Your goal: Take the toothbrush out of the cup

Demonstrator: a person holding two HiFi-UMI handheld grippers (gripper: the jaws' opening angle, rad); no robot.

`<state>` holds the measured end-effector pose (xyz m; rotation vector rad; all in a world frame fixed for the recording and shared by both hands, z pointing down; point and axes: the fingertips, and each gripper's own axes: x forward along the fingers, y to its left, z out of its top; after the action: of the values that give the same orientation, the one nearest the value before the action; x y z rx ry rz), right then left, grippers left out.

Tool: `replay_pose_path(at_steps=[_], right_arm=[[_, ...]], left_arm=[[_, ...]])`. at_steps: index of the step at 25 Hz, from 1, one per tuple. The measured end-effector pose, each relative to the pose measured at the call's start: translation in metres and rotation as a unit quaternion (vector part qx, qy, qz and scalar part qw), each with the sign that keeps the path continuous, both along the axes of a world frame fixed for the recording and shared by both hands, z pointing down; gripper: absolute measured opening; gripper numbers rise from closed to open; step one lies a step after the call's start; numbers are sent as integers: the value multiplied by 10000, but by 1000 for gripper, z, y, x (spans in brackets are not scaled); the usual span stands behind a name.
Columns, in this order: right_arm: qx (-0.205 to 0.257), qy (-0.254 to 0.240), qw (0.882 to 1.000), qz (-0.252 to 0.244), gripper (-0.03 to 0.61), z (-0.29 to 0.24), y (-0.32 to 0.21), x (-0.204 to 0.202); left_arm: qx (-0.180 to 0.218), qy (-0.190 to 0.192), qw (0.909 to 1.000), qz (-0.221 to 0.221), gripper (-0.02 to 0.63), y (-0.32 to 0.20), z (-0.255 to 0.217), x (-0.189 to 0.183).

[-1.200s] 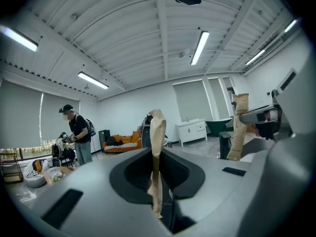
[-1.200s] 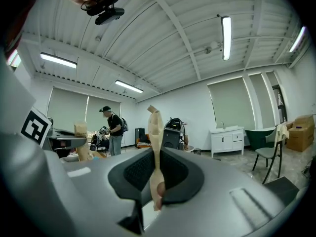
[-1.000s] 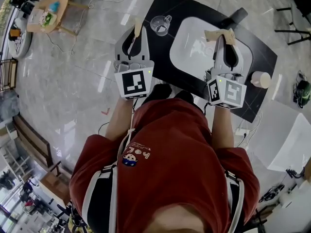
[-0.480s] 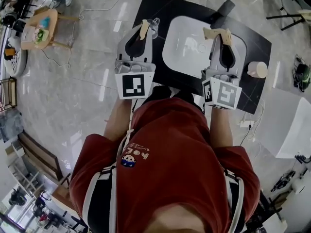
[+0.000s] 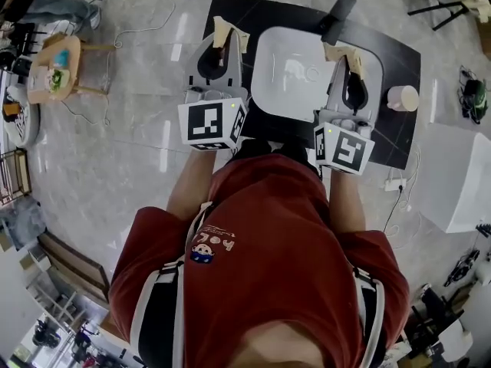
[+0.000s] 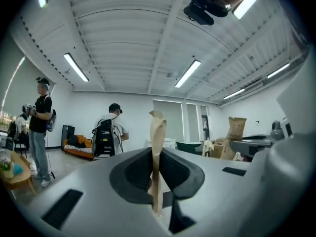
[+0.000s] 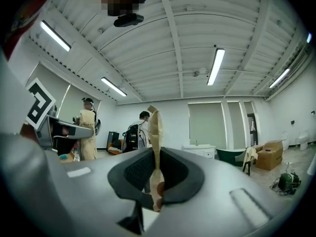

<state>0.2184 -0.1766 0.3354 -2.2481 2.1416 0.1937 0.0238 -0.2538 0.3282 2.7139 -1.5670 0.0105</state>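
toothbrush shows in no view, so progress can't be judged; a pale cup (image 5: 403,98), perhaps its own, stands on the black tabletop (image 5: 393,138). left gripper (image 5: 223,29) and right gripper (image 5: 343,54) hover, fingers together, empty.

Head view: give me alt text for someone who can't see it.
Seen from above, a person in a red shirt holds a left grey gripper and a right grey gripper, jaws shut and empty, above a black countertop with a white rectangular basin.
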Motion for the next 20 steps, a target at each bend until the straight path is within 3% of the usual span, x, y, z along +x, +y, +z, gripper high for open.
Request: replay_pose_path(at_steps=[20], right_arm=[[-26, 45, 9999, 130, 41, -4, 1, 26]], left_arm=[[80, -115, 9998, 163, 34, -2, -1, 18]])
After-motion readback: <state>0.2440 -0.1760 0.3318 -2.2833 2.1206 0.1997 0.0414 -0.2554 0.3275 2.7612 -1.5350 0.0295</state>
